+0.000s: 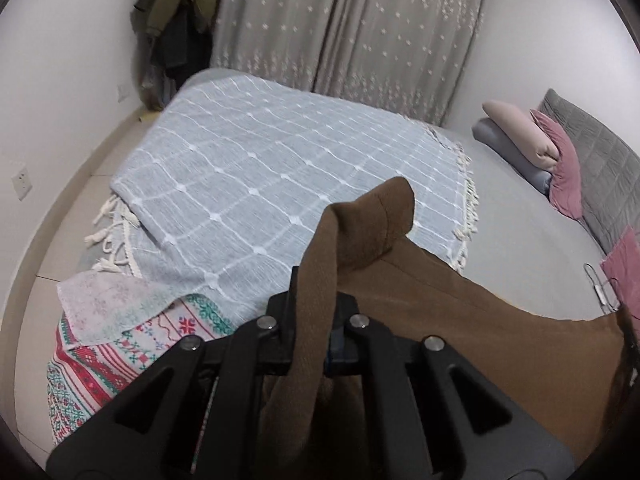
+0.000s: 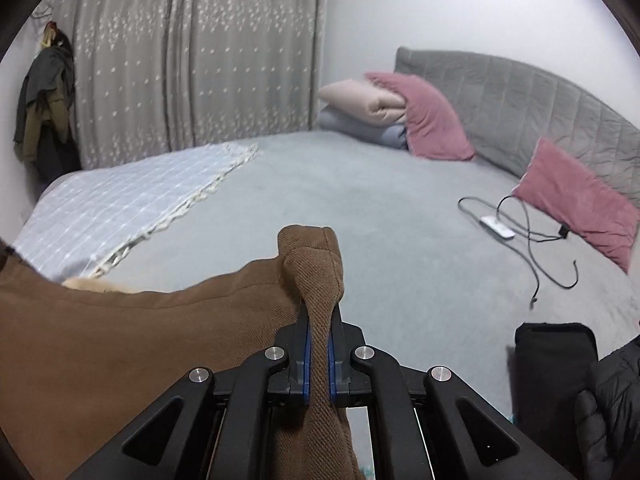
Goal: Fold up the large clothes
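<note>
Nearest in both wrist views: left gripper [image 1: 314, 300] and right gripper [image 2: 319, 320], each with jaws nearly closed and clamped on a bunched fold of the brown garment [image 1: 480, 340], thick twilled cloth standing up past the fingertips. Between the two grips, brown cloth stretched in a broad sheet, hanging over the near edge of the bed [image 2: 380, 208].

On the bed, left of the garment: patterned red-and-green textile [image 1: 100, 360] at the near corner, a pale floral cloth overlapping it, and beyond these a light blue checked blanket [image 1: 248, 168] with white tassels. Right of the garment: black folded item [image 2: 554, 364] and a dark puffer jacket [image 2: 612, 408] at the near edge. Further up the bed: a white device with a looping cable [image 2: 532, 236], pink pillows [image 2: 432, 120], folded quilts, grey headboard [image 2: 520, 100]. Beyond the bed: grey curtain [image 1: 352, 32], clothes hanging at the wall.
</note>
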`<control>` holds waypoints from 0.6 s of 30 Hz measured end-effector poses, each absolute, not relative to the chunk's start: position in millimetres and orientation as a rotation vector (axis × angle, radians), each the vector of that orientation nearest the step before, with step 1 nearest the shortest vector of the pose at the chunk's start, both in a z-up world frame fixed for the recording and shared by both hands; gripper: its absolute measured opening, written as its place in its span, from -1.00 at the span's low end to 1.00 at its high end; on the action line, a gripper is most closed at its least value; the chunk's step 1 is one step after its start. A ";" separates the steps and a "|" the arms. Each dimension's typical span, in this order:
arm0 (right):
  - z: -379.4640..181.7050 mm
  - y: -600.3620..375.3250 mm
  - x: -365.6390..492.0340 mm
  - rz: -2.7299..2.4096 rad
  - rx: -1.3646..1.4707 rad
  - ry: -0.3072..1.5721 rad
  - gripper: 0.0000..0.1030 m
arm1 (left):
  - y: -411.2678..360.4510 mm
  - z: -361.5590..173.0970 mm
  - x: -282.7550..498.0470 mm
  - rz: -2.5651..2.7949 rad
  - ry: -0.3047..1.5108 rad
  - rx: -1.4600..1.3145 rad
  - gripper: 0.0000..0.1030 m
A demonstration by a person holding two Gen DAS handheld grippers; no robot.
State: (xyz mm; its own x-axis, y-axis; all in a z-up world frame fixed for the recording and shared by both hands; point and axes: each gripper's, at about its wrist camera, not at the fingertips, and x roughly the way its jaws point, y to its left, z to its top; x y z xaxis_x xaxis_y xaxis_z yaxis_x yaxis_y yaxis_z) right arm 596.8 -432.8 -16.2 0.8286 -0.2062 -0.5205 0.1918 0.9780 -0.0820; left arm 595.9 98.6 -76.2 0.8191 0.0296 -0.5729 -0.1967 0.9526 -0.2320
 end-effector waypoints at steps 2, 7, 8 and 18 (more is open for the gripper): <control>-21.6 -431.1 606.6 -0.227 -0.031 0.544 -0.92 | 93.4 -92.9 605.2 0.155 0.629 -0.256 -0.83; -93.7 -414.2 647.3 -0.289 -0.190 0.723 -0.91 | 93.2 -129.0 620.5 0.203 0.721 -0.246 -0.82; -106.3 -412.0 651.9 -0.292 -0.208 0.755 -0.91 | 95.6 -129.6 619.4 0.207 0.719 -0.254 -0.82; -114.7 -419.0 657.0 -0.383 -0.254 0.877 -0.09 | 86.6 -126.8 638.6 0.191 0.852 -0.163 -0.57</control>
